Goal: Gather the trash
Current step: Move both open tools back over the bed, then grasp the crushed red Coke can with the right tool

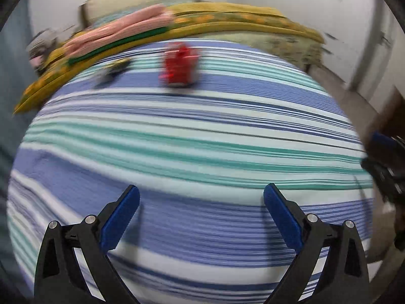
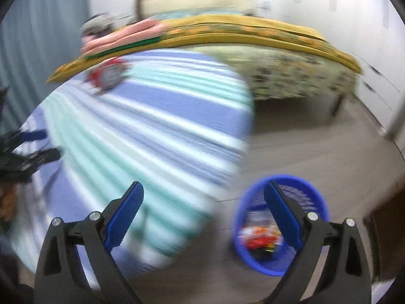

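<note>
Tools: both empty, jaws wide | red wrapper (image 1: 178,63) on striped sheet (image 1: 202,152)

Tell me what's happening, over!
Both claws, left and right, open, empty. Red wrapper and smaller scrap wait on striped sheet. Blue bin holds trash. Path clear.

Soft, even indoor light; both views smear with motion blur, the striped sheet (image 1: 192,136) streaks, edges bow and darken at the corners.

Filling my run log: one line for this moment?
left gripper open, empty | right gripper open, empty | red wrapper on striped sheet | blue bin holds trash
</note>
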{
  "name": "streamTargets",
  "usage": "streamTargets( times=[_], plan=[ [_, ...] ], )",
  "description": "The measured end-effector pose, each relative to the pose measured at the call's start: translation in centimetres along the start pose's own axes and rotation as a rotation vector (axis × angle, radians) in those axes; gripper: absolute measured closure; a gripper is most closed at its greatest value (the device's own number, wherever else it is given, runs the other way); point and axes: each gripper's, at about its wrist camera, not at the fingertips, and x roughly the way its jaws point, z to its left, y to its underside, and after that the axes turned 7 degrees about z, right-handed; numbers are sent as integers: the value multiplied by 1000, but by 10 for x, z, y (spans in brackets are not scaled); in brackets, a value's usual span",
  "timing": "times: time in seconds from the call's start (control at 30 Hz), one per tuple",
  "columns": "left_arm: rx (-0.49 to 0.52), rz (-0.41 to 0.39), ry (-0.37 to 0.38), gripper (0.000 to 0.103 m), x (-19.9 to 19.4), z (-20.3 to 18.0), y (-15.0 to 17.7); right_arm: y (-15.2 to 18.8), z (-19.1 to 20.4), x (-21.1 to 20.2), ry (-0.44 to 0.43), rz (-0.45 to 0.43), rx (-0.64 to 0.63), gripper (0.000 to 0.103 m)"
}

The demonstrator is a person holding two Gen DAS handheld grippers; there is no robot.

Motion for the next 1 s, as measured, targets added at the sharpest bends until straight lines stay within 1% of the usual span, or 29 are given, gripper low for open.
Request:
streamTargets(
  times=[0.1,0.17,0.23,0.33,0.37,0.47,0.63,0.8,0.9,1.0],
  plan=[
    [-39,1,-64,6,4,52,-5,-26,48,13,-30,16,-61,10],
    [-63,4,-93,6,8,76,-9,-41,71,23,-35,26,-90,10],
    [-102,14,-102,6,13,101,-15,-52,86,34,-20,42,-106,10],
    [-140,23,-107,6,15,125,-14,-59,100,50,-14,73,-96,10],
    [-142,24,-106,5,17,126,-14,-63,101,56,-11,86,-82,10],
    [-159,15,-70,5,20,132,-13,-74,102,65,-20,100,-41,10],
    [-160,17,-70,4,20,128,-12,-108,116,83,-42,84,44,10],
    [-162,17,-70,4,19,126,-11,-167,139,113,-55,53,153,10],
    [-162,16,-69,4,20,126,-11,-194,148,132,-14,55,188,10],
    [-163,16,-69,4,20,126,-11,-204,143,147,21,59,209,10]
  ],
)
